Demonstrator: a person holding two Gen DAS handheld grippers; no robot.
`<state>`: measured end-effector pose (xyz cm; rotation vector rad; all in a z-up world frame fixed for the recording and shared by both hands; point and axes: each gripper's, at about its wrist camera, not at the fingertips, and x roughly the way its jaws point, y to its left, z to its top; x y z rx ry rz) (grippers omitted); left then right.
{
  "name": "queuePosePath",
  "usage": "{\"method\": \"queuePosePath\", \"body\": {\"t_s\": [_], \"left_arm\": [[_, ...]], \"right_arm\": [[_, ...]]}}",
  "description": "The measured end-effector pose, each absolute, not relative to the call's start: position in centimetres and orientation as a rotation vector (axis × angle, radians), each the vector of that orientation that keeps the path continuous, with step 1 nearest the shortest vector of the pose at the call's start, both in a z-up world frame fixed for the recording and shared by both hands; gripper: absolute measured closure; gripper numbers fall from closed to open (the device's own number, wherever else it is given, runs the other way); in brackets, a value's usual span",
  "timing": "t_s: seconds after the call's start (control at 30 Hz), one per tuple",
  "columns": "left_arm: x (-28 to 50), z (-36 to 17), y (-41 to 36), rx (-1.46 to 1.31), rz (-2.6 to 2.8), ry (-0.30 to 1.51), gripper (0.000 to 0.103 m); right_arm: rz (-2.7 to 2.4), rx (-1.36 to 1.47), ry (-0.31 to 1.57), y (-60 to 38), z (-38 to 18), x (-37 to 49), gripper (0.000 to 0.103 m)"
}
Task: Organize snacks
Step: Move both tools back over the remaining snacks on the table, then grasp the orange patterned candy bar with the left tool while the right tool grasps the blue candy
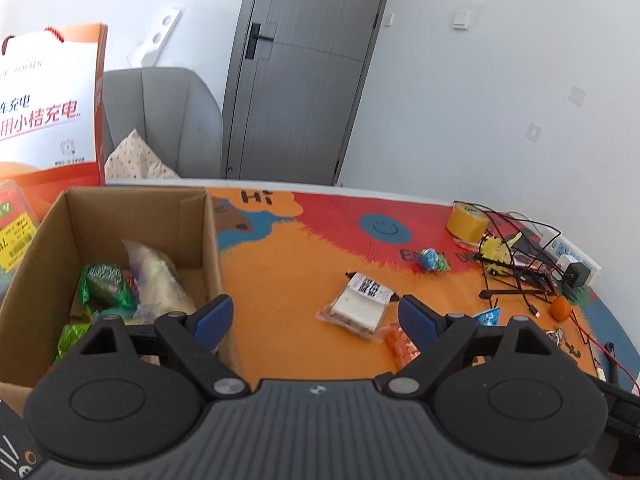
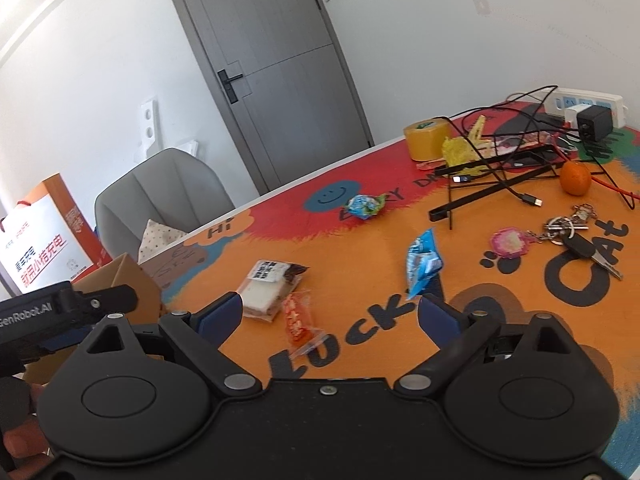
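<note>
The cardboard box (image 1: 120, 216) at the left holds green packets (image 1: 105, 285) and a clear bag (image 1: 160, 276). My left gripper (image 1: 316, 316) is open and holds nothing, beside the box's right wall, with the wrapped sandwich (image 1: 360, 308) on the mat just beyond it. An orange snack packet (image 1: 402, 346) lies by its right finger. My right gripper (image 2: 330, 312) is open and holds nothing, over that orange packet (image 2: 298, 320), with the sandwich (image 2: 268, 284) at its left finger. A blue packet (image 2: 422, 264) and a blue-green candy (image 2: 364, 205) lie farther out.
A tape roll (image 2: 426, 138), tangled cables with a black stand (image 2: 492, 184), a power strip (image 2: 588, 106), a tangerine (image 2: 575, 178) and keys (image 2: 576, 236) crowd the right side. An orange paper bag (image 1: 48, 100) stands behind the box. A grey chair (image 1: 168, 120) is past the table edge.
</note>
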<state>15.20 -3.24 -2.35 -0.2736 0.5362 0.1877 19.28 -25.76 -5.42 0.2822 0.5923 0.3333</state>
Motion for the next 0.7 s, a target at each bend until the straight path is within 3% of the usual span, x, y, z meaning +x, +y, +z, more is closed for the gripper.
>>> {"method": "queuePosePath", "body": {"t_s": [0.4,0.7], "left_arm": [[18.2,-3.5,-6.8,-0.256,0.119,0.568,0.017],[21.5,-6.5,-8.4,-0.264,0.108,0.657,0.022]], "right_arm": [[0.293,0.319,0.613,-28.3,-6.9,21.5,0.020],[0.269,0.333,0.627,-28.9,-8.0,23.6,0.022]]}}
